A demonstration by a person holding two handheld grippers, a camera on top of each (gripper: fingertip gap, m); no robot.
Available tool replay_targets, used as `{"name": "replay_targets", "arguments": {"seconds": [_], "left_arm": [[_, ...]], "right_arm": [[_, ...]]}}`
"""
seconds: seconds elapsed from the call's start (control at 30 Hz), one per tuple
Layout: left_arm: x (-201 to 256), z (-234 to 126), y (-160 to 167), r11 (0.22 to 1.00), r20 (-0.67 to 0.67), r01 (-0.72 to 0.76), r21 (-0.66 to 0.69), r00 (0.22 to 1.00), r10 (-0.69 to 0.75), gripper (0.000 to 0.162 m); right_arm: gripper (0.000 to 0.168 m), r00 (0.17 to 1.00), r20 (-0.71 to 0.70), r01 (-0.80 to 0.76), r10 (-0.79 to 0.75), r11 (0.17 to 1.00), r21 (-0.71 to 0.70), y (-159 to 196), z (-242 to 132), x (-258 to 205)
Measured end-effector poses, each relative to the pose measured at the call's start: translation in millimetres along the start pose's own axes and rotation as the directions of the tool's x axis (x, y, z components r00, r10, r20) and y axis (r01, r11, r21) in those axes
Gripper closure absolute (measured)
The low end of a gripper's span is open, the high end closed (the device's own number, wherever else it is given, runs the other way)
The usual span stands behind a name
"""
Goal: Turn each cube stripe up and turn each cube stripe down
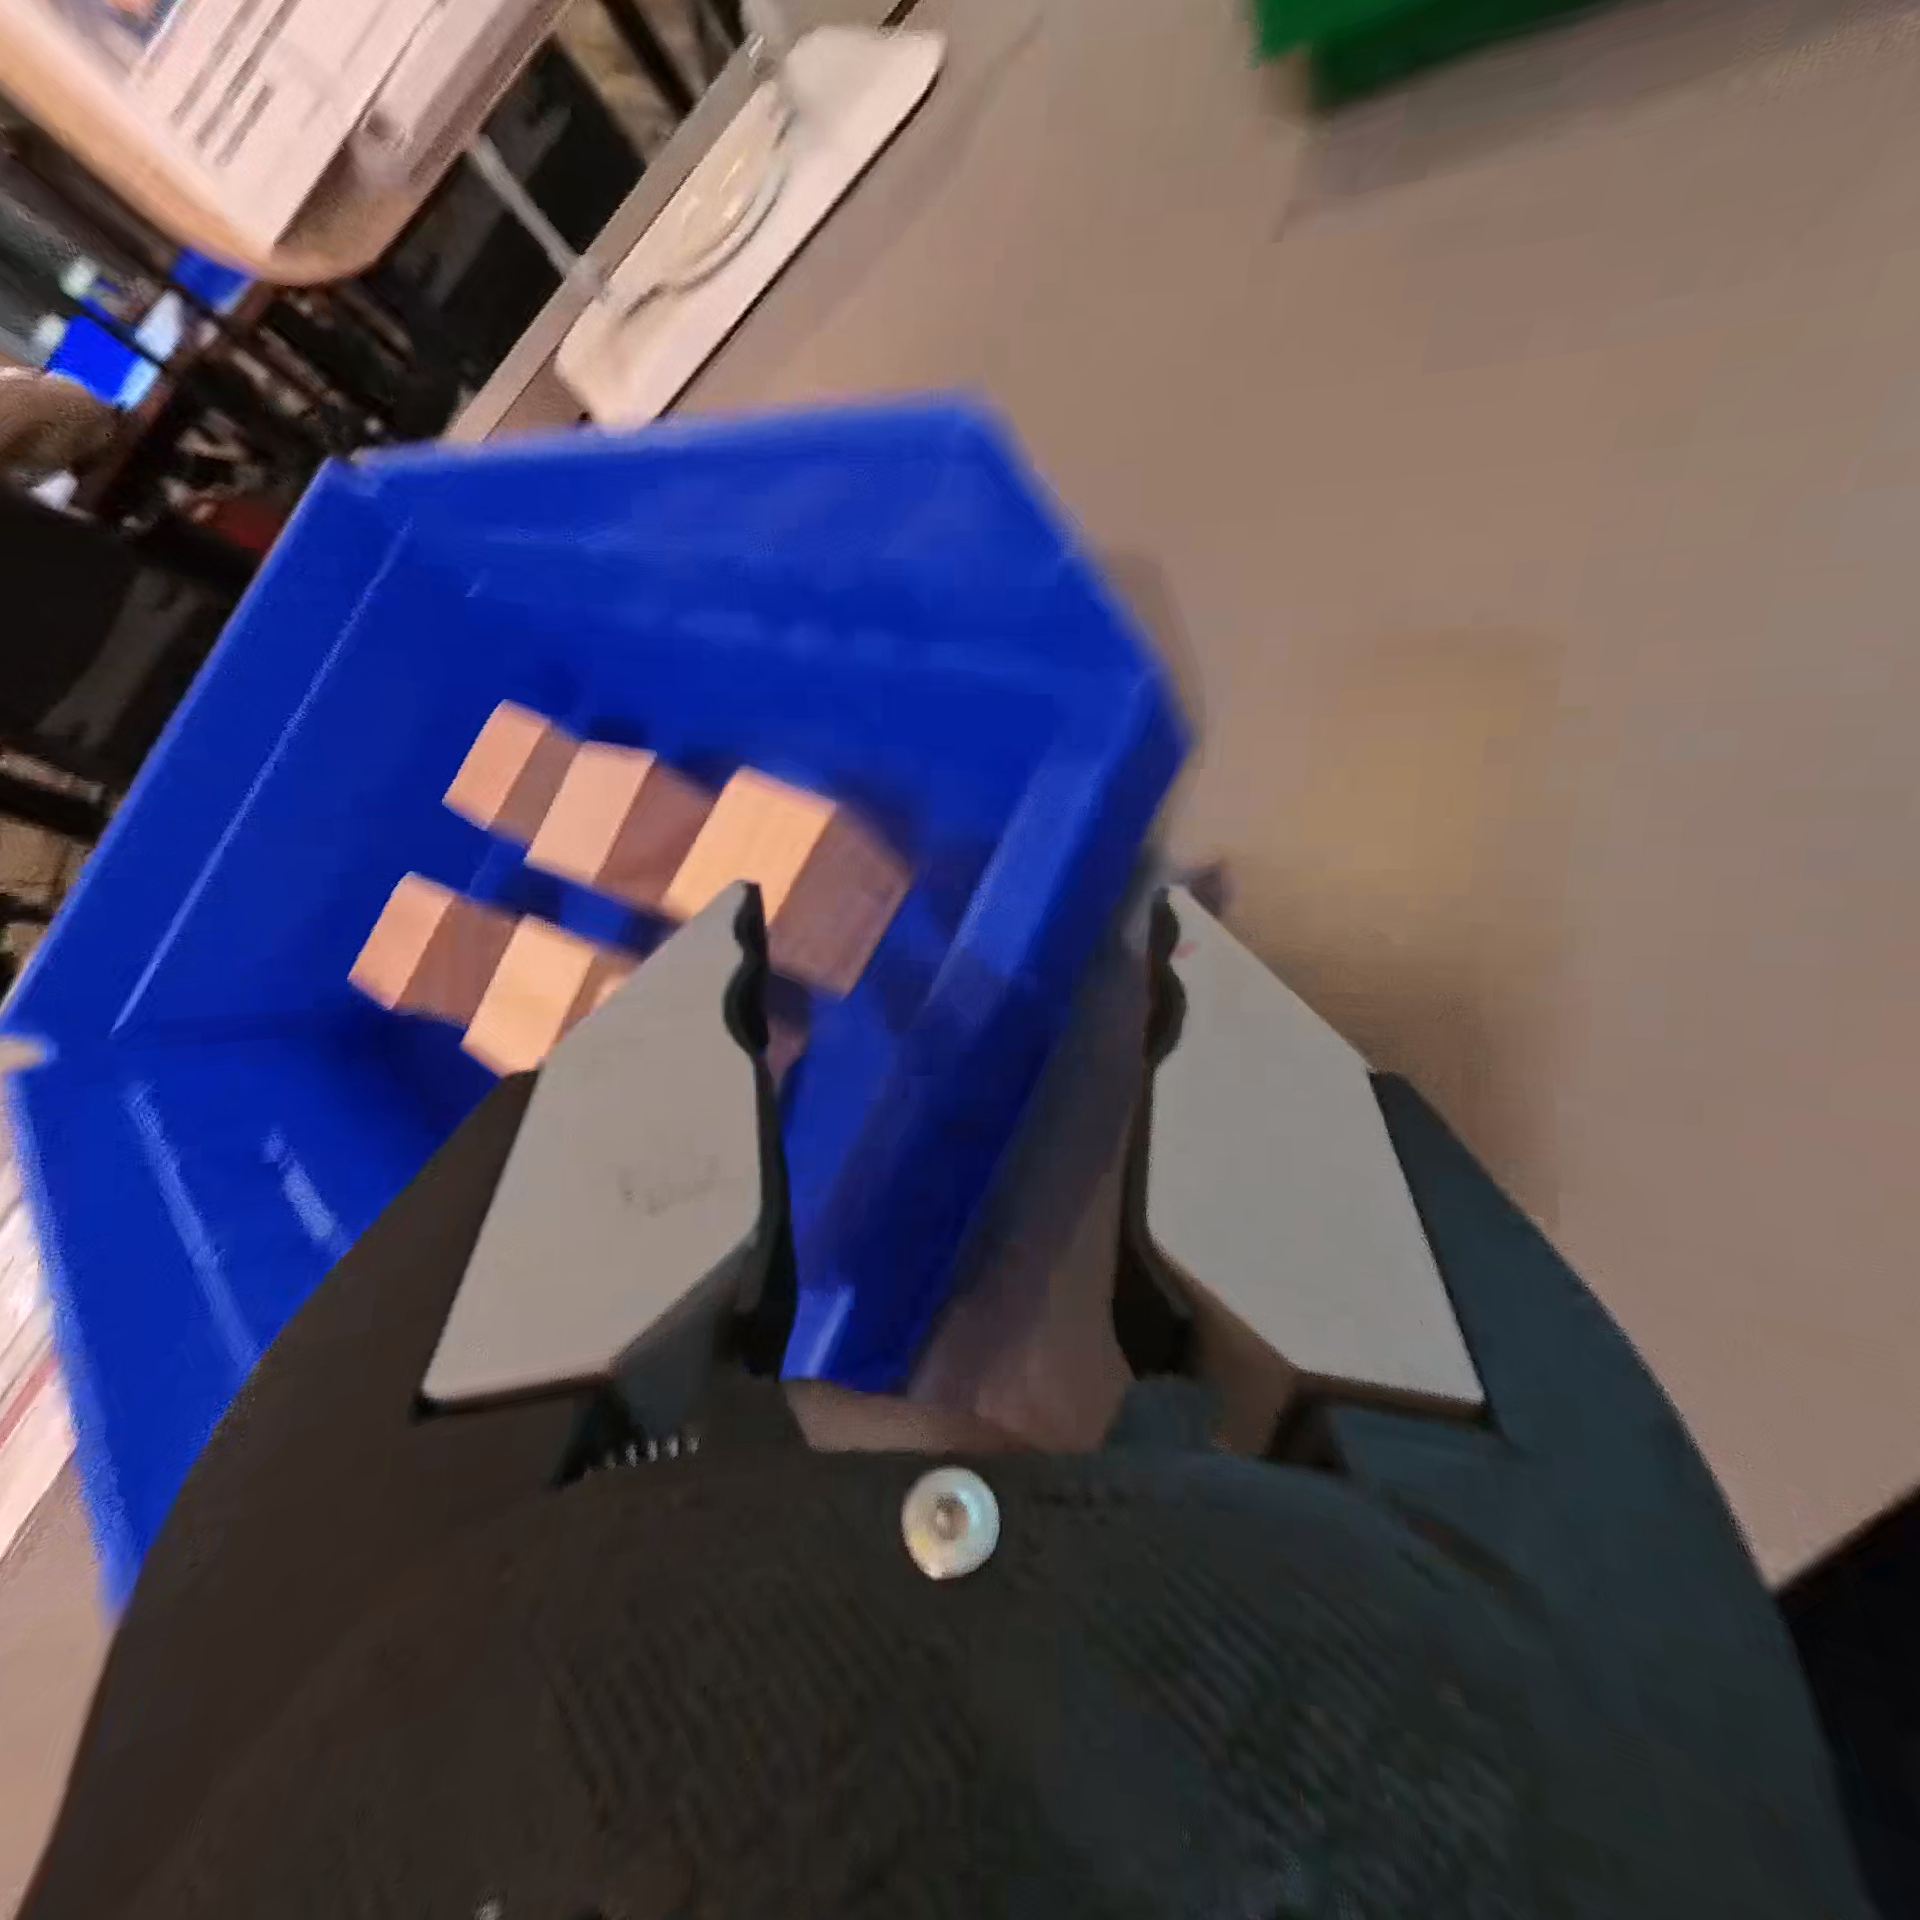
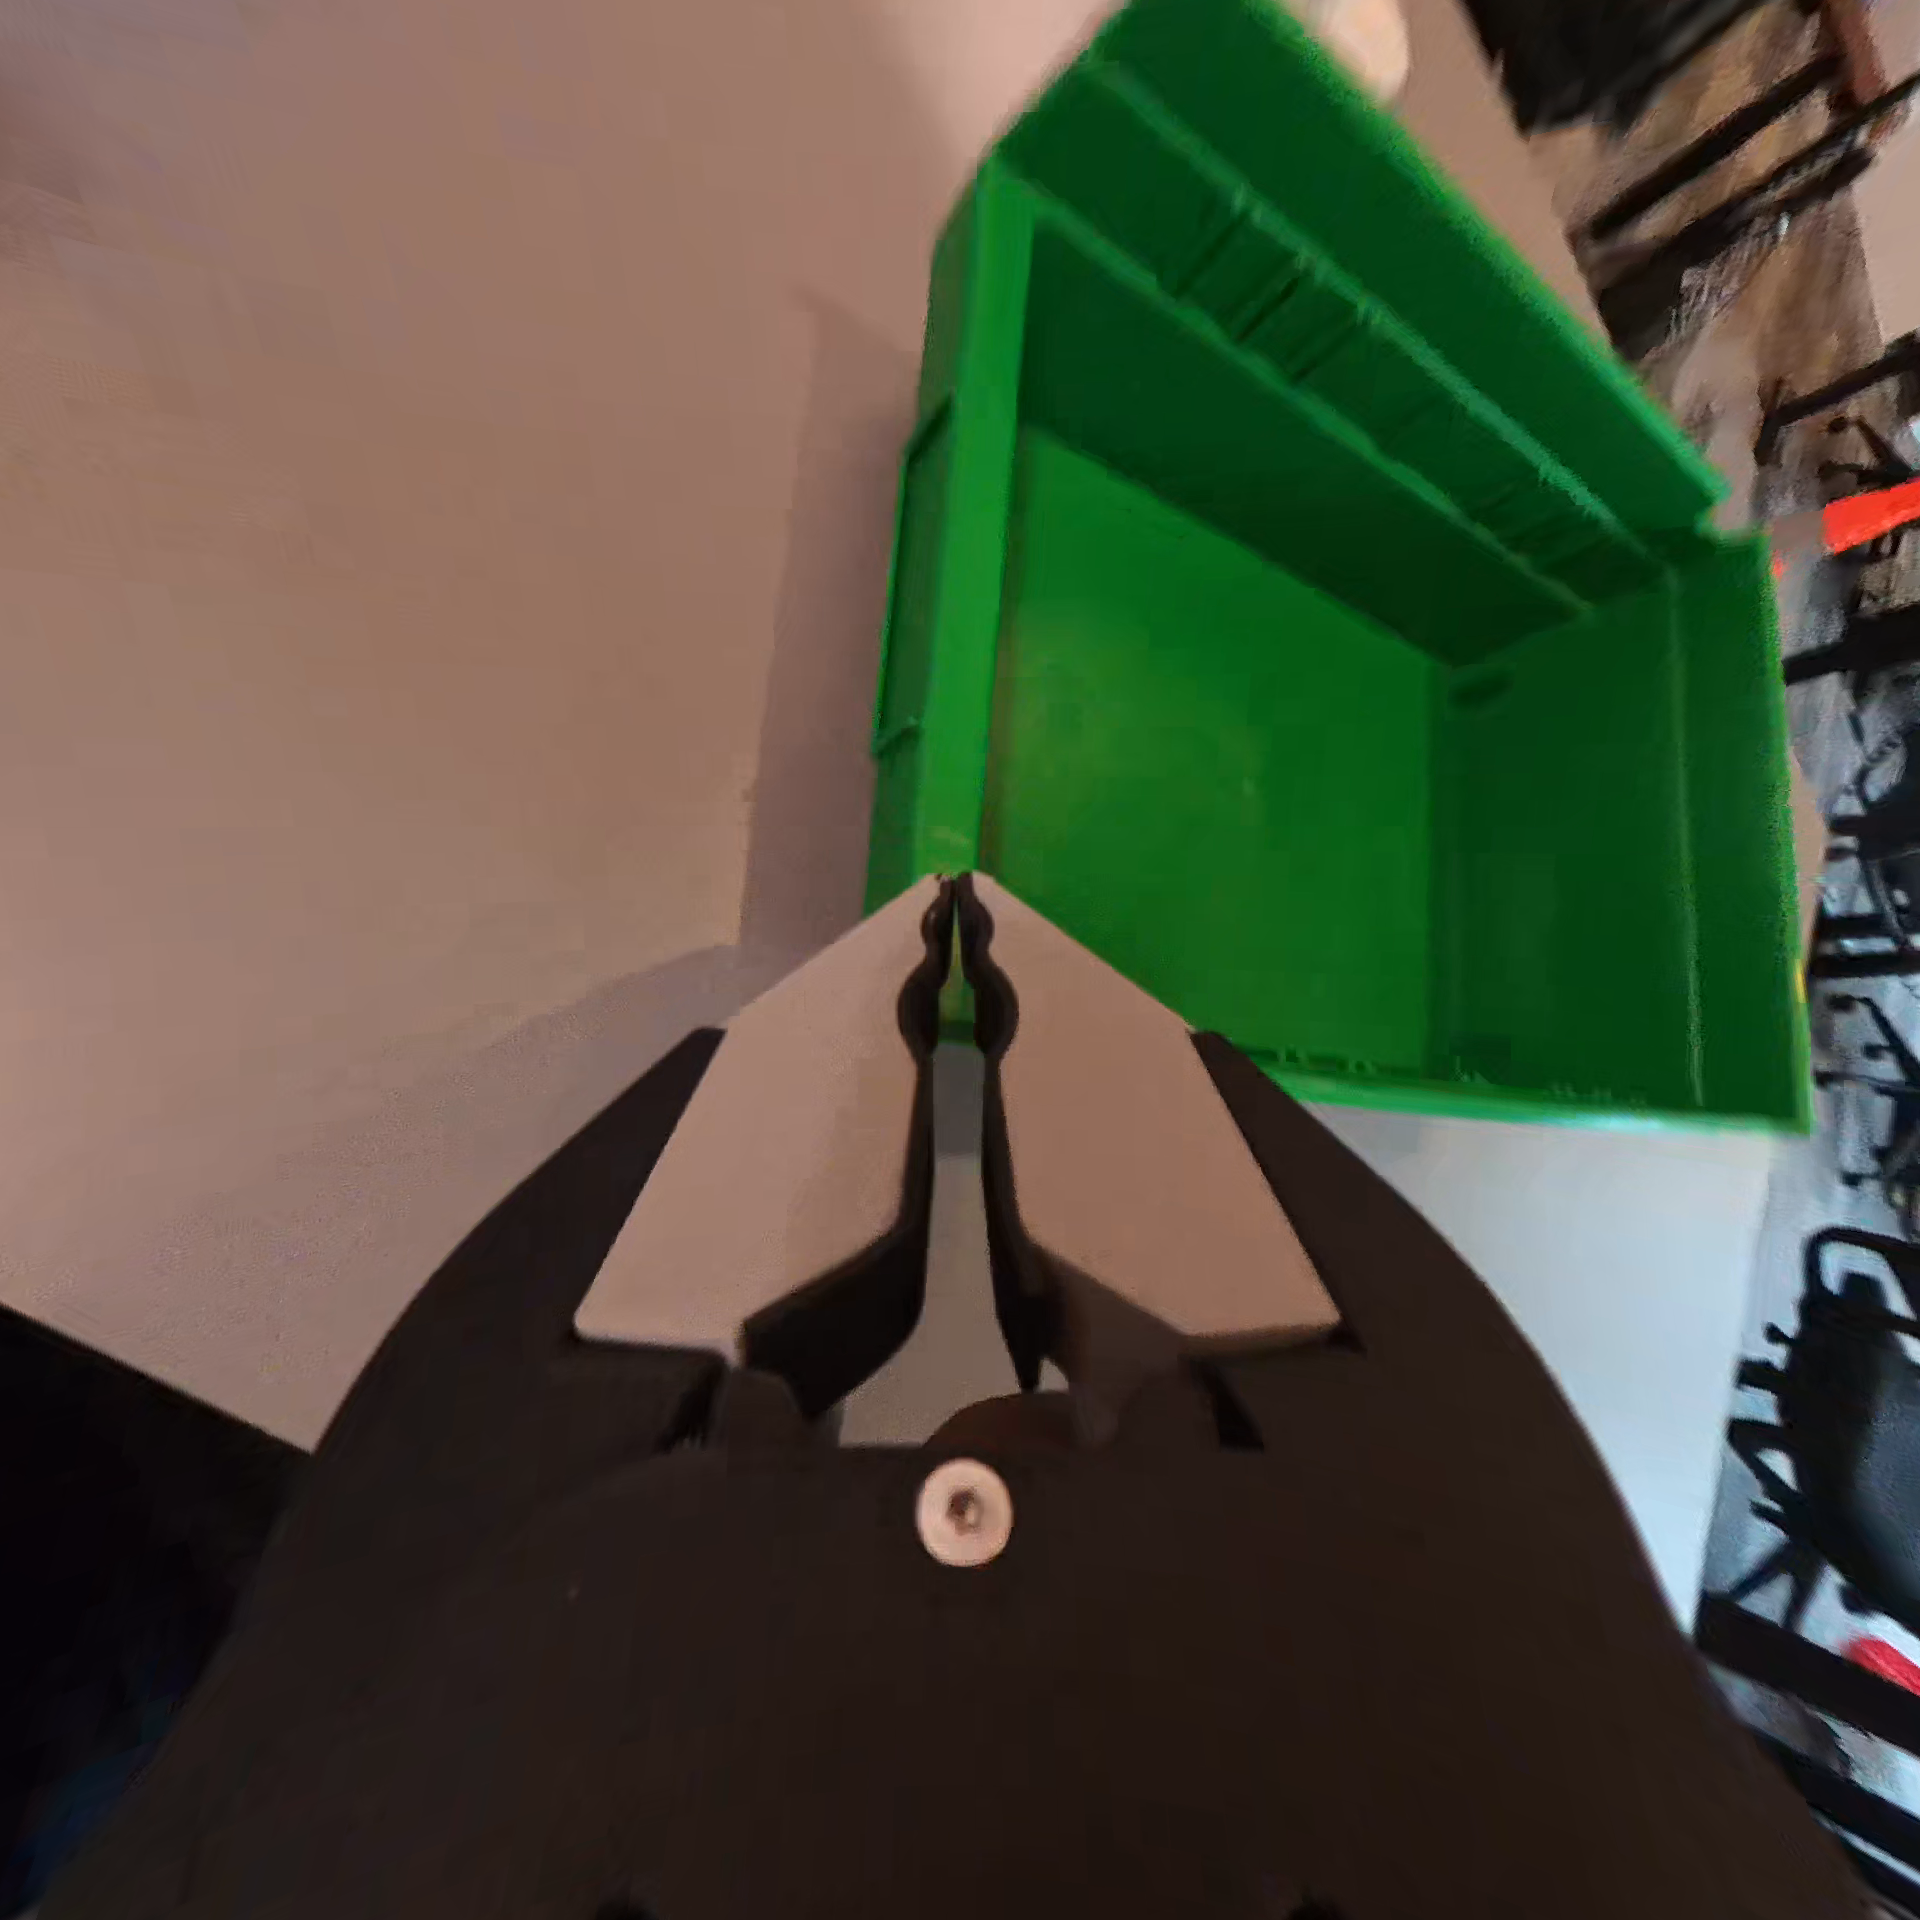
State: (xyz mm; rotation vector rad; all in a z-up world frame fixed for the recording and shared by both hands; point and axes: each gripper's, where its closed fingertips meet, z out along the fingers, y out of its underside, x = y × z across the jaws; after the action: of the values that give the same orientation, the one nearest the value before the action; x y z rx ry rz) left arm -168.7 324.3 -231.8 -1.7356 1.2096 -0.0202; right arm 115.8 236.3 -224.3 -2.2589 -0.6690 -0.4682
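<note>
My two grippers over the bins

My left gripper [image 1: 956, 914] is spread wide across the blue bin's [image 1: 312, 727] near-right wall, with five blurred wooden cubes [image 1: 623, 883] inside; my right gripper [image 2: 954, 883] is pinched together, holding nothing, at the green bin's [image 2: 956, 520] near corner.

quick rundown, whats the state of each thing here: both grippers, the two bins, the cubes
left gripper: open, empty, its jaws either side of the blue bin's near wall
right gripper: shut, empty, tips at the green bin's near corner
blue bin: upright on the table, holding the cubes
wooden cubes: five visible, grouped on the bin floor; no stripes visible, view blurred
green bin: upright, open compartment empty
</note>
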Motion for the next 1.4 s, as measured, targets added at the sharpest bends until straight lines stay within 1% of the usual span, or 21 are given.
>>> {"name": "replay_targets", "arguments": {"seconds": [0.03, 0.1, 0.13, 0.17, 0.2, 0.3, 0.33, 0.4, 0.47, 0.53, 0.57, 0.6, 0.7, 0.73, 0.8, 0.9, 0.97, 1.07, 1.13, 1.3, 1.4], "left_arm": [[-14.7, -3.1, 15.6, 1.000, 0.023, 0.004, -0.012, 1.000, -0.004, 0.079], [-48.0, -9.7, 50.2, 0.993, 0.057, 0.098, -0.061, 0.994, -0.095, 0.058], [-52.6, -13.0, 65.6, 0.983, 0.000, 0.156, -0.098, 0.988, -0.157, 0.048], [-56.6, -17.5, 77.6, 0.972, -0.046, 0.198, -0.128, 0.978, -0.205, 0.053], [-66.0, -22.0, 87.5, 0.968, -0.041, 0.208, -0.142, 0.976, -0.216, 0.052], [-102.5, -36.0, 110.1, 0.968, 0.120, 0.186, -0.168, 0.979, -0.167, 0.050], [-105.7, -39.4, 109.6, 0.969, 0.135, 0.198, -0.150, 0.975, -0.178, 0.053], [-87.4, -45.1, 84.9, 0.964, 0.017, 0.263, -0.033, 0.965, -0.263, 0.060], [-61.1, -54.1, 43.3, 0.927, -0.154, 0.349, 0.134, 0.932, -0.329, 0.066], [-47.0, -53.5, 17.3, 0.906, -0.211, 0.367, 0.211, 0.922, -0.325, 0.072], [-46.3, -46.7, 10.8, 0.909, -0.184, 0.353, 0.222, 0.931, -0.317, 0.076], [-48.6, -37.9, 6.3, 0.916, -0.135, 0.331, 0.227, 0.942, -0.307, 0.084], [-60.7, -16.0, -6.0, 0.928, 0.015, 0.264, 0.262, 0.961, -0.277, 0.138], [-61.0, -10.6, -8.9, 0.932, 0.033, 0.242, 0.269, 0.965, -0.260, 0.143], [-65.9, -5.0, -9.2, 0.945, 0.091, 0.209, 0.250, 0.967, -0.238, 0.146], [-89.5, -8.6, 3.0, 0.968, 0.275, 0.143, 0.208, 0.941, -0.198, 0.156], [-101.4, -11.9, 17.3, 0.967, 0.325, 0.157, 0.199, 0.920, -0.217, 0.158], [-109.4, -21.7, 30.1, 0.932, 0.263, 0.269, 0.242, 0.907, -0.330, 0.160], [-113.1, -26.3, 35.7, 0.921, 0.269, 0.296, 0.252, 0.893, -0.360, 0.160], [-101.3, -19.6, 22.3, 0.885, 0.248, 0.370, 0.284, 0.863, -0.441, 0.161], [-84.1, -11.8, 5.0, 0.908, 0.248, 0.320, 0.271, 0.888, -0.387, 0.158]], "right_arm": [[0.165, 1.000, -0.024, -0.005, 0.004, 1.000, -0.029, 14.0, -0.2, 11.2], [0.163, 0.995, -0.091, -0.054, 0.045, 0.994, -0.097, 49.7, -3.5, 45.5], [0.162, 0.989, -0.117, -0.100, 0.085, 0.987, -0.127, 69.6, -5.4, 64.2], [0.160, 0.981, -0.141, -0.157, 0.136, 0.976, -0.153, 89.7, -7.4, 82.6], [0.158, 0.968, -0.165, -0.217, 0.188, 0.960, -0.177, 109.5, -9.3, 100.5], [0.140, 0.906, -0.209, -0.406, 0.368, 0.895, -0.184, 149.0, -15.7, 140.2], [0.141, 0.888, -0.164, -0.452, 0.429, 0.879, -0.151, 146.7, -18.1, 139.8], [0.140, 0.878, -0.013, -0.479, 0.479, 0.877, -0.015, 116.9, -27.3, 124.2], [0.133, 0.898, 0.093, -0.438, 0.430, 0.893, 0.102, 83.3, -37.8, 101.2], [0.129, 0.920, 0.156, -0.385, 0.361, 0.906, 0.176, 54.2, -41.0, 74.7], [0.125, 0.928, 0.155, -0.366, 0.340, 0.908, 0.204, 43.2, -38.9, 65.9], [0.119, 0.934, 0.127, -0.354, 0.333, 0.910, 0.217, 36.4, -33.9, 62.3], [0.115, 0.936, 0.075, -0.351, 0.343, 0.920, 0.176, 32.0, -7.5, 58.2], [0.117, 0.932, 0.067, -0.362, 0.355, 0.919, 0.158, 32.7, 1.8, 58.9], [0.143, 0.932, -0.019, -0.358, 0.363, 0.926, 0.122, 41.4, 17.4, 71.3], [0.159, 0.928, -0.050, -0.362, 0.370, 0.925, 0.116, 44.5, 25.6, 75.7], [0.162, 0.923, -0.105, -0.360, 0.371, 0.927, 0.106, 49.3, 26.8, 81.9], [0.164, 0.905, -0.102, -0.398, 0.413, 0.907, 0.139, 49.5, 26.7, 83.2], [0.165, 0.902, -0.110, -0.401, 0.417, 0.905, 0.142, 50.8, 26.1, 83.9], [0.166, 0.891, -0.112, -0.426, 0.441, 0.895, 0.132, 52.0, 26.5, 85.0], [0.166, 0.876, -0.106, -0.458, 0.470, 0.881, 0.121, 53.8, 25.7, 85.2]]}}
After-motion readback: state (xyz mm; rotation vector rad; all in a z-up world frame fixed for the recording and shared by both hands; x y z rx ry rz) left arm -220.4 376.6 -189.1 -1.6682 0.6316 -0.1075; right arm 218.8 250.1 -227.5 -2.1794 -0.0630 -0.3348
